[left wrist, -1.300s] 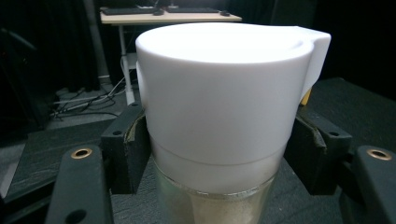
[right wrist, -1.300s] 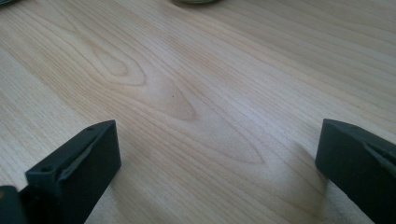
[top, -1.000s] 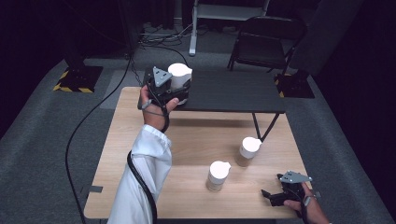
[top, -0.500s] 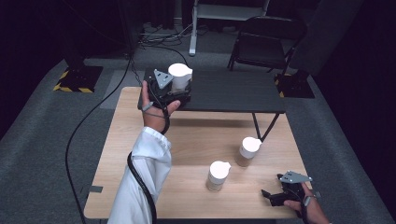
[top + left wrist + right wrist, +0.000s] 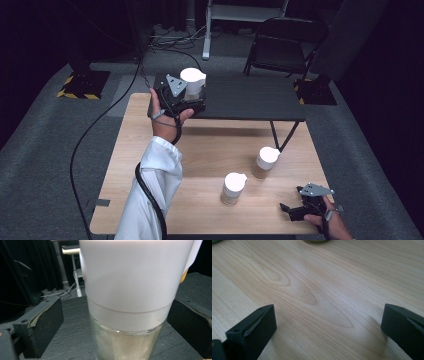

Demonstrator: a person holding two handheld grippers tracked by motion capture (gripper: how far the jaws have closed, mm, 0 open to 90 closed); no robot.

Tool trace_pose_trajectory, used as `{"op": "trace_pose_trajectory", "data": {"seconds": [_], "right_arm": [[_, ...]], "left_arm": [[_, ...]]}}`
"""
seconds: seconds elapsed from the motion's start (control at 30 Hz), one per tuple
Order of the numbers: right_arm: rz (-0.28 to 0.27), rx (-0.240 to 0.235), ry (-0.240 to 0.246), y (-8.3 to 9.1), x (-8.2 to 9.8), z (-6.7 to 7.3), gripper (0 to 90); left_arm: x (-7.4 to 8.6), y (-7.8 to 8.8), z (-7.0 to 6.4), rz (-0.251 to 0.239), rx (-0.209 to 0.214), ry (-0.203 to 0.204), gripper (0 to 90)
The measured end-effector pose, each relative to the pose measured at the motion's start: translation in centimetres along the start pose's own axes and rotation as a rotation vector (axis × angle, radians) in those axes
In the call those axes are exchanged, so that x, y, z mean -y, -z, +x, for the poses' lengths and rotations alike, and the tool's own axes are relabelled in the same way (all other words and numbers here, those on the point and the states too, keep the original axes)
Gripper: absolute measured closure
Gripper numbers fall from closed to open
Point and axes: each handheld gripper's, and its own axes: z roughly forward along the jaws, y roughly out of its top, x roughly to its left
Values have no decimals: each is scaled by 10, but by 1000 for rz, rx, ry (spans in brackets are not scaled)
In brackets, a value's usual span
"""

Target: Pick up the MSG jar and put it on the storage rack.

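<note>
The left gripper (image 5: 192,100) has just been opening its jaws around the white-lidded jar (image 5: 192,82) — it stands upright between the parted pads on the dark slate platform (image 5: 250,97), up at twelve o'clock beyond the wooden table (image 5: 200,150). Down at five o'clock, the right gripper (image 5: 290,210) rests on the wood, jaws wide and empty.
</note>
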Motion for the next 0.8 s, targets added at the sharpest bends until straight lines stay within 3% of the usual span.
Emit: {"op": "trace_pose_trajectory", "data": {"seconds": [0.2, 0.43, 0.8], "right_arm": [[0, 0, 0, 0, 0, 0, 0], [0, 0, 0, 0, 0, 0, 0], [0, 0, 0, 0, 0, 0, 0]], "left_arm": [[0, 6, -3, -25, -19, -5, 6], [-1, 14, -11, -31, -33, -61, 6], [0, 23, -14, -36, -56, -100, 6]]}}
